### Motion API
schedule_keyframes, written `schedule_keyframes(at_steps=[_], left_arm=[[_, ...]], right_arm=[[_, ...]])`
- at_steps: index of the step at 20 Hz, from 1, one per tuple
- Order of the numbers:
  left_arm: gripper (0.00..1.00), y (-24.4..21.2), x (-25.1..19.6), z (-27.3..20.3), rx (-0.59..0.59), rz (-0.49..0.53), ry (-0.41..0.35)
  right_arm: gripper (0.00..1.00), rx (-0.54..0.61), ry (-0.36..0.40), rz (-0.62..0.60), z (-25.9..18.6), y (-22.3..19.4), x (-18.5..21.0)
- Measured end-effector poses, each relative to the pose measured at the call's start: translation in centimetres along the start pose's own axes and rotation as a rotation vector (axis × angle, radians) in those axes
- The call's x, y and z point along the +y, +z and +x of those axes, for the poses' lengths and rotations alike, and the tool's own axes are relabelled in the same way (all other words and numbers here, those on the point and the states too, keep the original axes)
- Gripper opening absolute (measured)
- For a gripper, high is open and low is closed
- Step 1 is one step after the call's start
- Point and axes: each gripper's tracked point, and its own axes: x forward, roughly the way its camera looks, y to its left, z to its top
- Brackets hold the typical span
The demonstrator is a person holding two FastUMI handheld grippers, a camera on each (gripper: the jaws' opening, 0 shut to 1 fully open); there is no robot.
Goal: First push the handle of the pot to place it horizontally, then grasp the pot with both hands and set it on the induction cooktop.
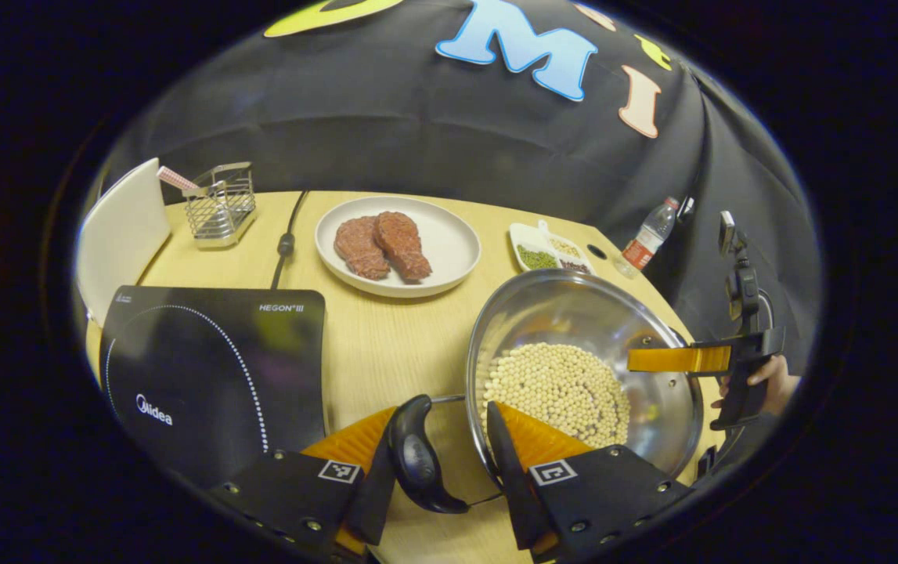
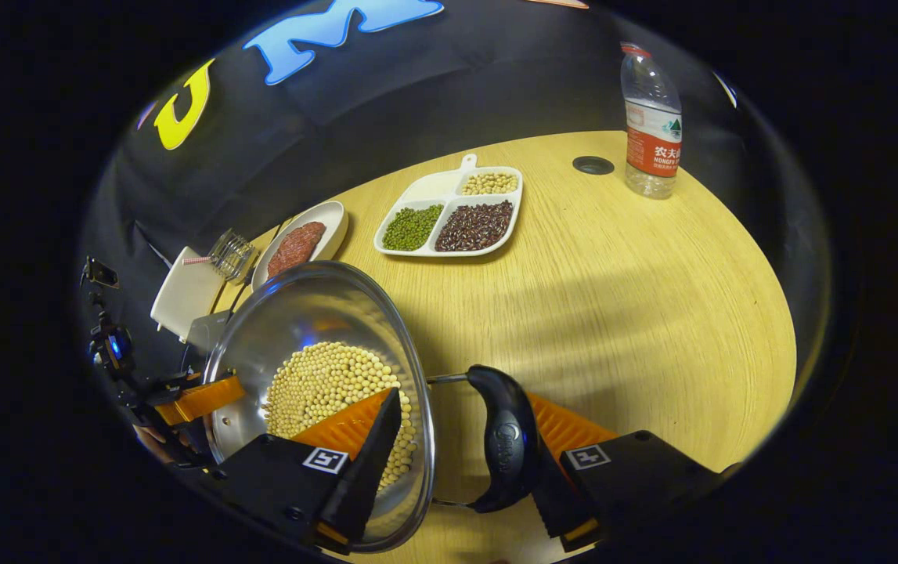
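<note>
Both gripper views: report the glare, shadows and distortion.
Left gripper view: the induction cooktop mirrors a dull sheen, and fisheye bends the table edge. Right gripper view: broad soft shadows cross the table; the pot wall reflects a blue glint; the bottle leans from distortion.

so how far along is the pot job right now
Done, apparently: both handles stick out sideways. In hand: the left gripper straddles one handle and the rim, the right gripper the other handle. Left: the pot of beans is off the induction cooktop.
</note>
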Motion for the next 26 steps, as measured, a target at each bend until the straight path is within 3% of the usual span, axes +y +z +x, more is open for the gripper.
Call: schedule_keyframes(at_steps=[1, 2, 6, 7, 8, 9, 11, 15, 20, 22, 24, 26], left_arm=[[0.63, 0.1, -0.1, 0.0, 0.003, 0.003, -0.007], [0.62, -0.1, -0.1, 0.1, 0.009, 0.001, -0.013], [0.61, -0.2, -0.1, 0.0, 0.015, -0.016, -0.012], [0.56, -0.2, -0.1, 0.0, 0.014, -0.015, -0.009], [0.59, -0.2, -0.1, 0.1, 0.013, -0.019, -0.006], [0.54, -0.1, -0.1, 0.1, 0.014, -0.014, -0.011], [0.58, -0.2, -0.3, 0.1, 0.014, -0.009, -0.026], [0.53, -1.0, -0.6, -0.4, 0.041, 0.01, -0.021], [0.51, -1.7, -2.8, -5.5, 0.025, 0.007, -0.024], [0.57, -2.4, -3.8, -7.9, 0.024, 0.004, -0.027], [0.53, -3.5, -4.7, -10.3, 0.029, -0.022, -0.037], [0.54, -4.6, -5.7, -12.6, 0.034, -0.036, -0.045]], right_arm=[[0.8, -0.005, 0.001, -0.003, 0.0, 0.1, -0.4], [0.66, 0.001, 0.005, 0.002, -0.1, -0.1, -0.2], [0.58, 0.026, 0.003, 0.024, -0.1, -0.4, -0.2], [0.58, 0.027, 0.005, 0.039, -0.1, -0.3, -0.1], [0.55, 0.034, 0.007, 0.036, -0.2, -0.5, -0.2], [0.55, 0.031, 0.003, 0.031, -0.4, -0.4, -0.3], [0.55, 0.024, -0.002, 0.041, -0.8, -0.6, -0.3], [0.55, 0.014, -0.025, 0.016, -2.2, -1.7, -0.5], [0.53, 0.003, -0.021, 0.011, -6.6, -2.9, 0.3], [0.55, 0.013, -0.016, 0.005, -8.7, -3.9, 0.7], [0.52, 0.025, -0.02, 0.007, -11.0, -4.9, 1.0], [0.55, 0.028, -0.033, -0.007, -13.5, -6.0, 1.2]])
